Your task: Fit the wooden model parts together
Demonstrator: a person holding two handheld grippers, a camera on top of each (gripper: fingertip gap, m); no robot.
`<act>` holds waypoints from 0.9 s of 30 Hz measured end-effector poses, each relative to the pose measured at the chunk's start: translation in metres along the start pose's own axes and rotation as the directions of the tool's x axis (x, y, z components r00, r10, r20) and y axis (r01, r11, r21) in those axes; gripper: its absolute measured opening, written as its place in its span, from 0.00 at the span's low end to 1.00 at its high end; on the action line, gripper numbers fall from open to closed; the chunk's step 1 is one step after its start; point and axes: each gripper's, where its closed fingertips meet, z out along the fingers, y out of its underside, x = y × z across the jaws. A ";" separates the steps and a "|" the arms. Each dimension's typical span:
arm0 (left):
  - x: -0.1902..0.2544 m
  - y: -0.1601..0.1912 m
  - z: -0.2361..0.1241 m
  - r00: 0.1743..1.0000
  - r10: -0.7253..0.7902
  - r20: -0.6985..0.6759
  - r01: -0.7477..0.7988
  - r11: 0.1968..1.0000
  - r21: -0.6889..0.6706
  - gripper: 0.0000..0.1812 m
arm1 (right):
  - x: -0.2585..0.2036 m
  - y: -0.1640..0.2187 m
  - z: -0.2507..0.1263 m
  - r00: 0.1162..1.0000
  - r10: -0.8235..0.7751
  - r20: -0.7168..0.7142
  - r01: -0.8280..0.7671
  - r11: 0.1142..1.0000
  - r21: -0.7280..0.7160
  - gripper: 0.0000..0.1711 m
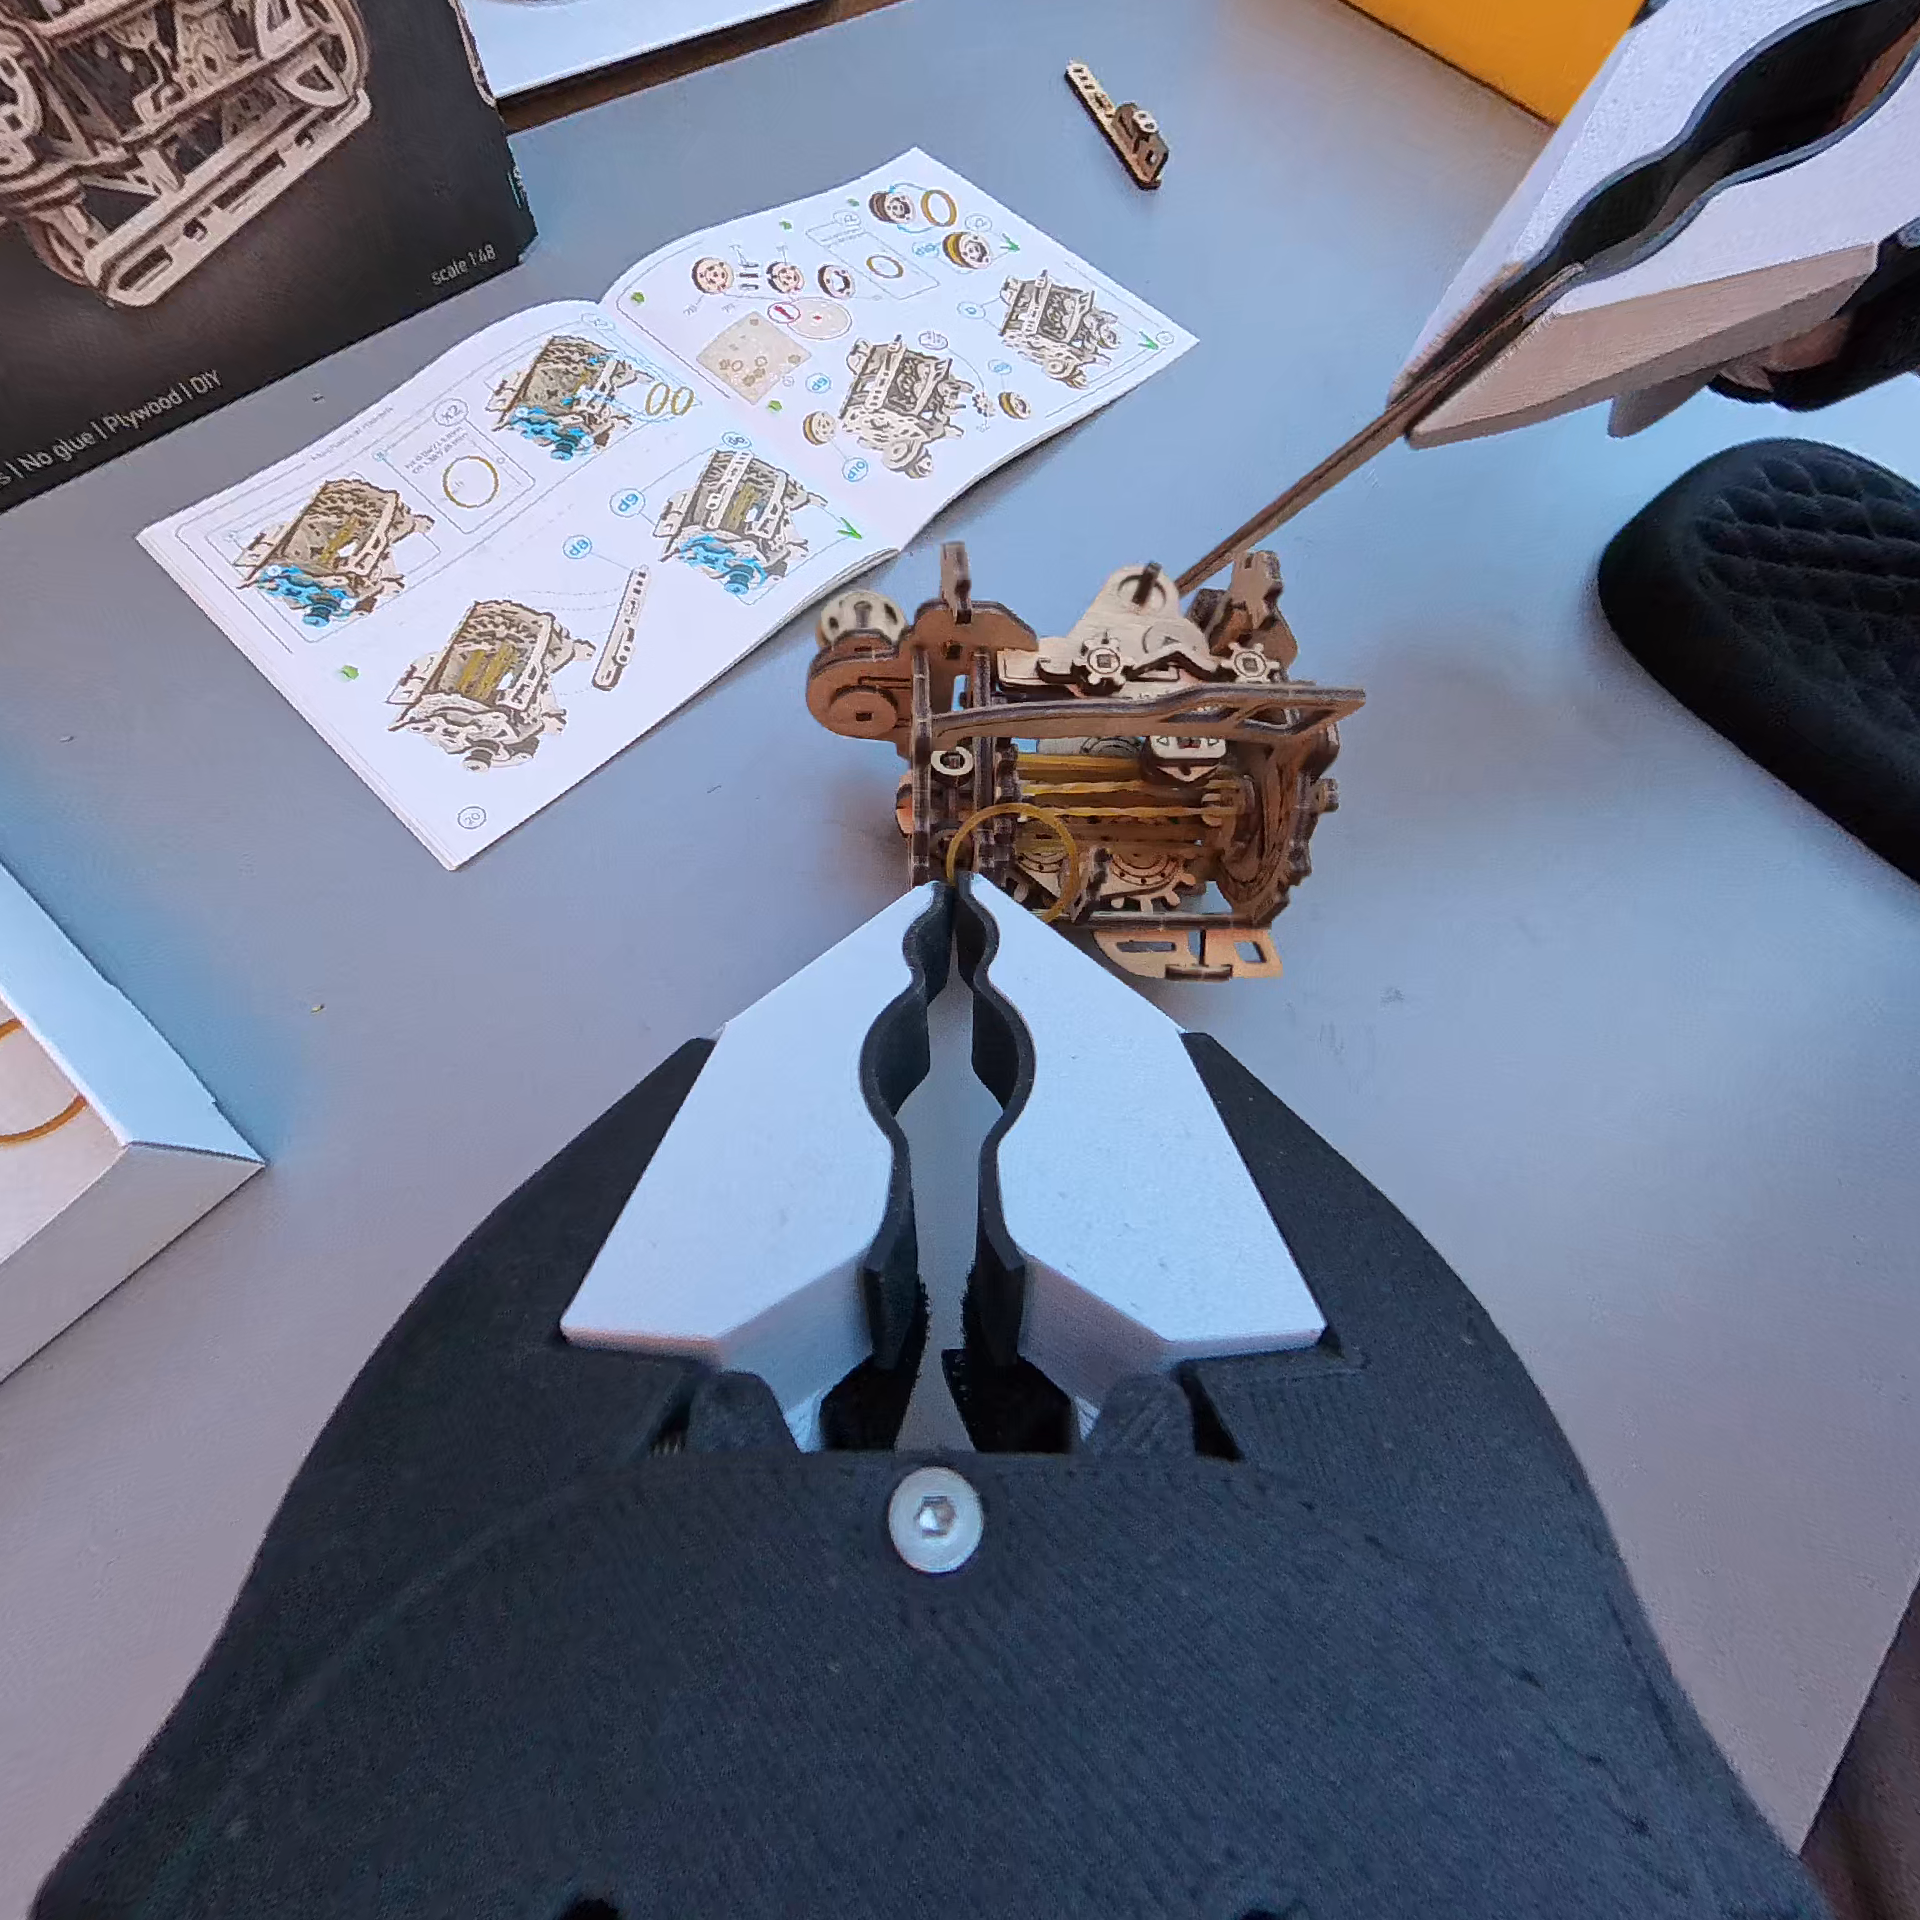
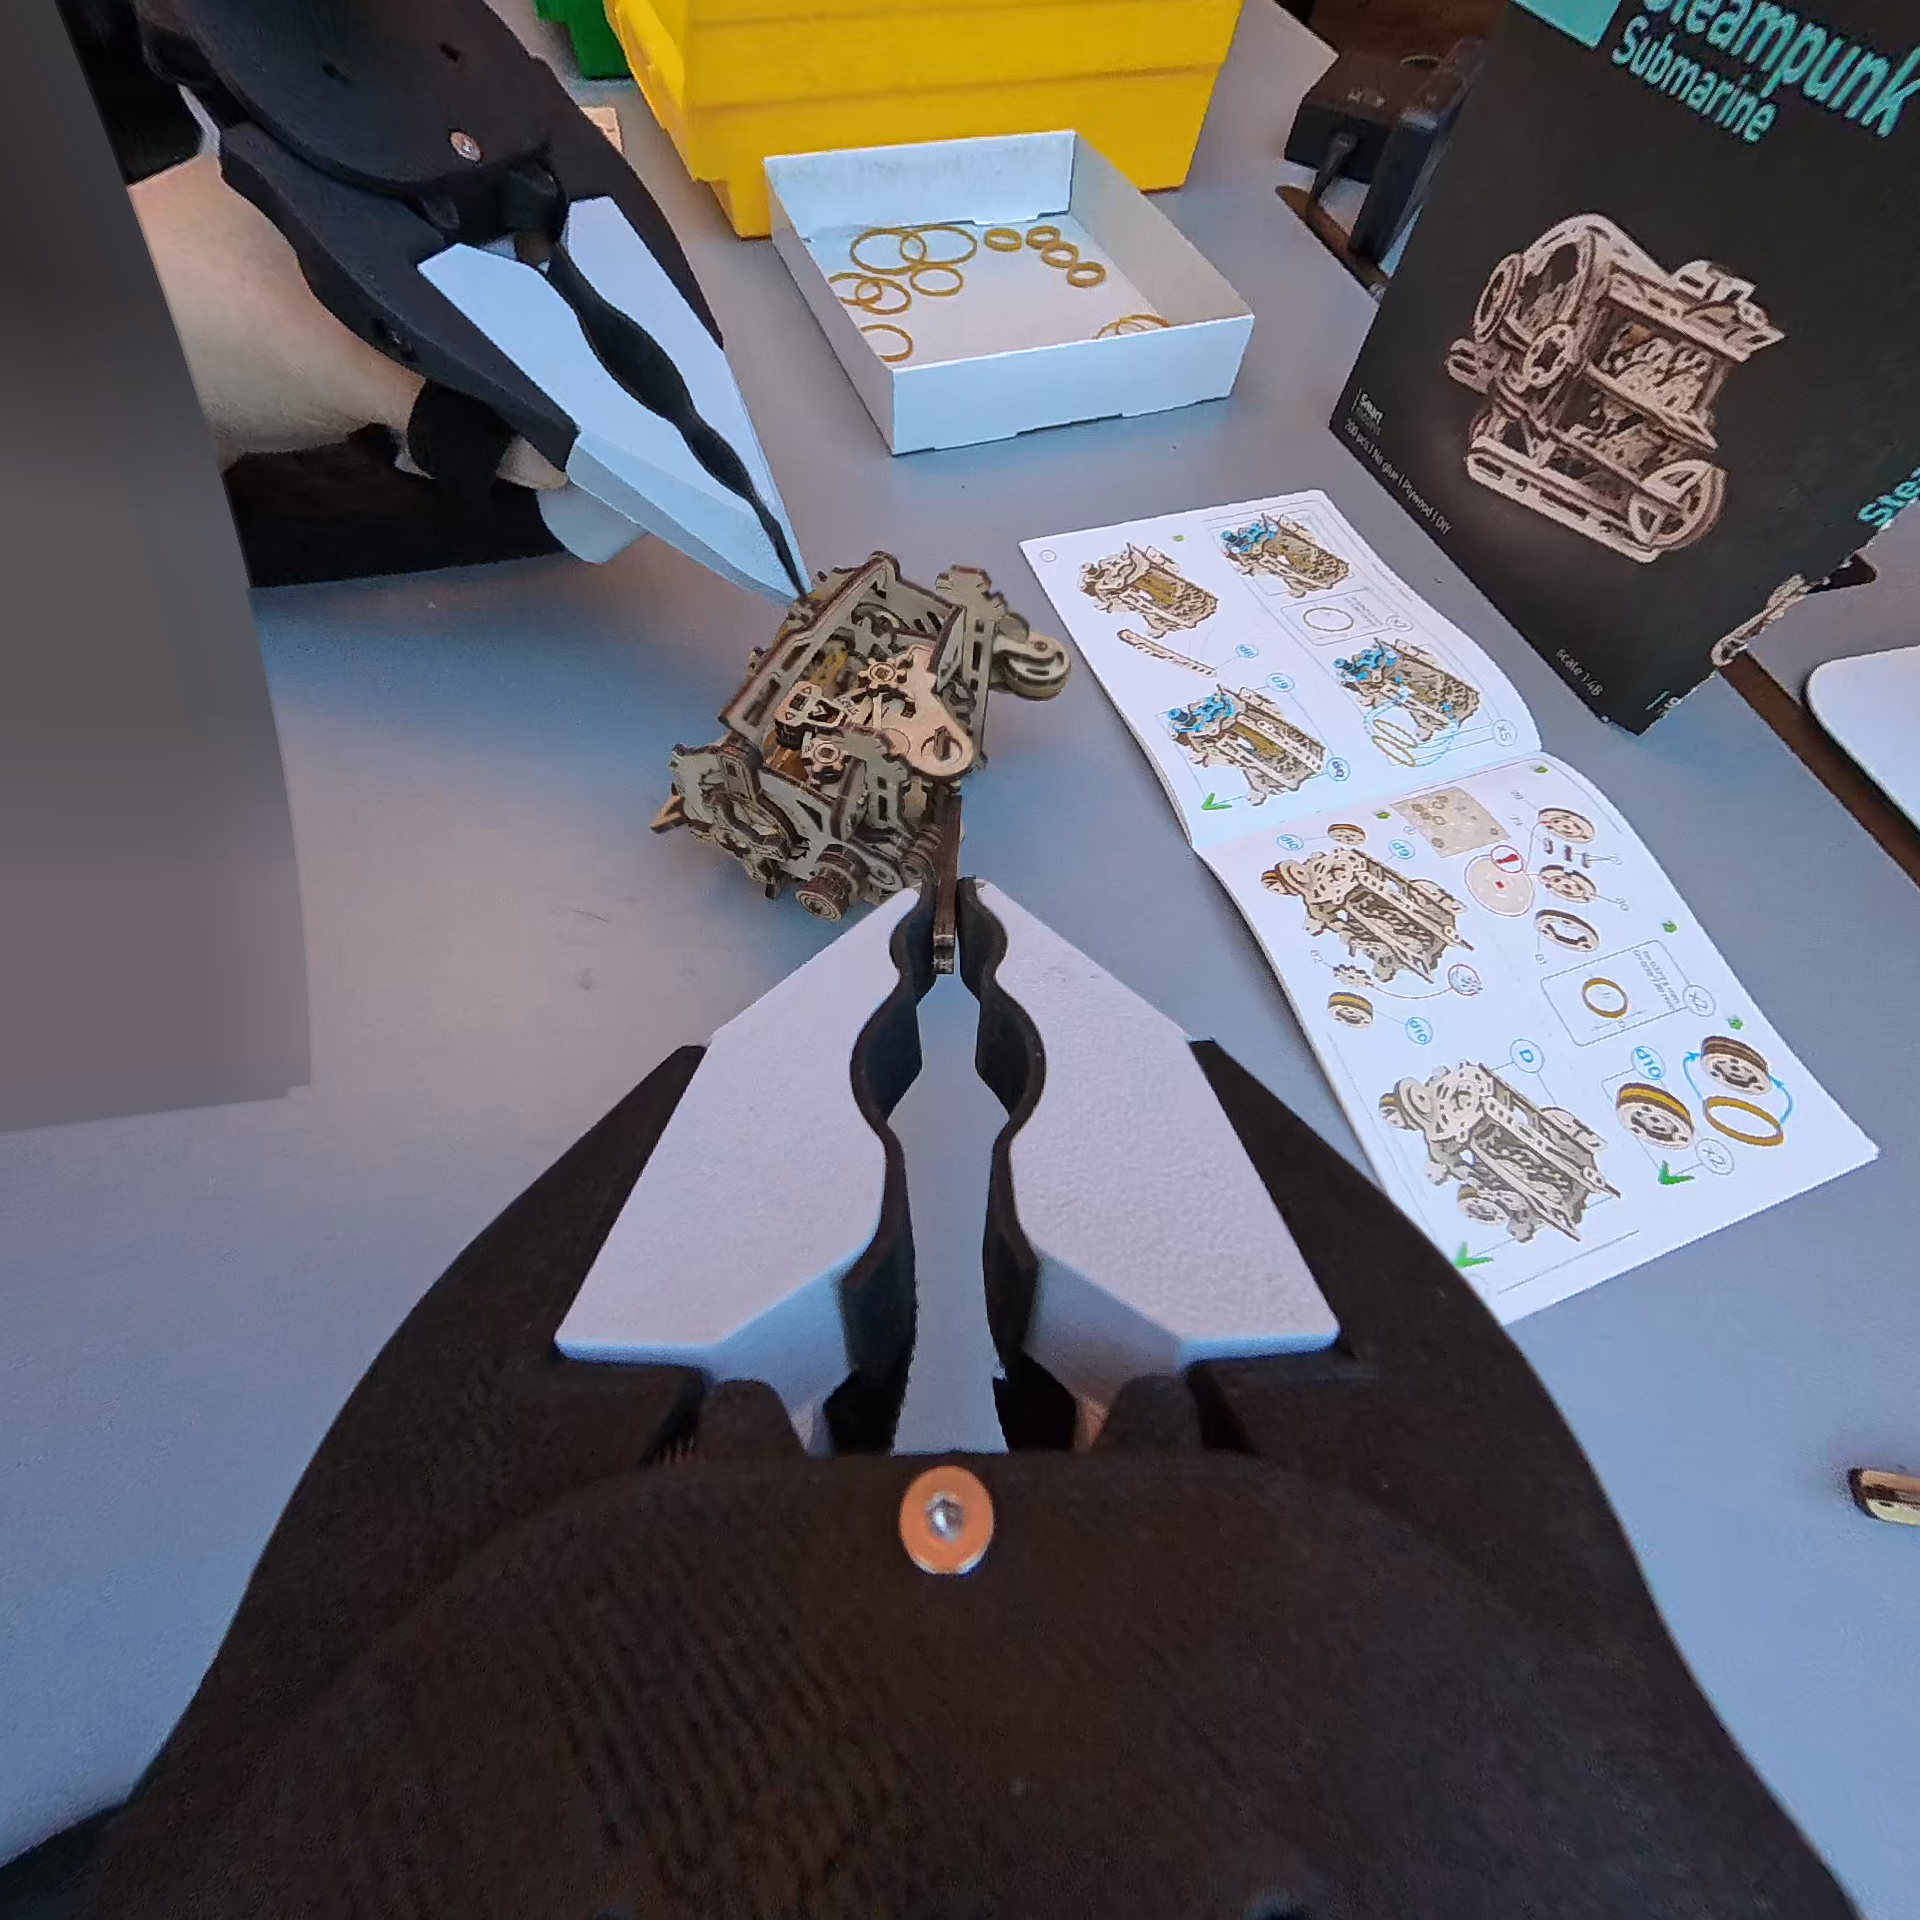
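Grey tabletop [image 1: 1455,1143] lies bare around the brown wooden gear model [image 1: 1101,769]; left gripper [image 1: 958,896] pressed together at its near edge, right gripper [image 2: 943,914] pinching a thin wooden strip [image 2: 943,883] against its far side.

model [image 1: 1101,769]: pale laser-cut wood | table [image 1: 727,1039]: smooth matt grey | booklet [image 1: 665,468]: paper

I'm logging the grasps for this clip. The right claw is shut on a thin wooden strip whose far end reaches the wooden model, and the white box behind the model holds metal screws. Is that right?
Not quite. The right claw does pinch the thin wooden strip at the wooden model, but the white box holds yellow rubber bands, not screws. The right wrist view shows this.
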 end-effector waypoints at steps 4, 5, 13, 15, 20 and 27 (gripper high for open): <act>-0.001 0.004 -0.007 1.000 0.006 -0.003 -0.007 1.000 -0.006 0.00 | -0.010 0.001 0.000 0.999 0.019 0.031 -0.019 1.000 -0.014 0.01; -0.001 0.004 -0.009 1.000 0.007 0.000 -0.007 1.000 -0.004 0.00 | -0.013 0.002 0.000 0.999 0.016 0.035 -0.016 1.000 -0.025 0.01; -0.001 -0.004 -0.030 0.999 -0.009 -0.031 0.011 0.998 0.064 0.00 | -0.014 0.009 -0.004 1.000 -0.012 -0.015 0.011 0.998 -0.069 0.01; 0.003 -0.009 -0.031 0.997 -0.011 -0.081 0.018 0.997 0.075 0.00 | -0.007 0.008 -0.009 0.999 -0.019 -0.051 0.016 0.997 -0.075 0.01; 0.015 -0.013 -0.020 0.976 -0.024 -0.215 0.027 1.000 0.008 0.00 | 0.003 -0.010 -0.022 0.990 -0.068 -0.127 0.059 0.996 -0.069 0.01; 0.022 -0.009 -0.004 0.963 -0.062 -0.264 0.041 0.996 -0.083 0.00 | -0.015 -0.057 -0.022 0.945 -0.273 -0.178 0.263 0.962 -0.081 0.01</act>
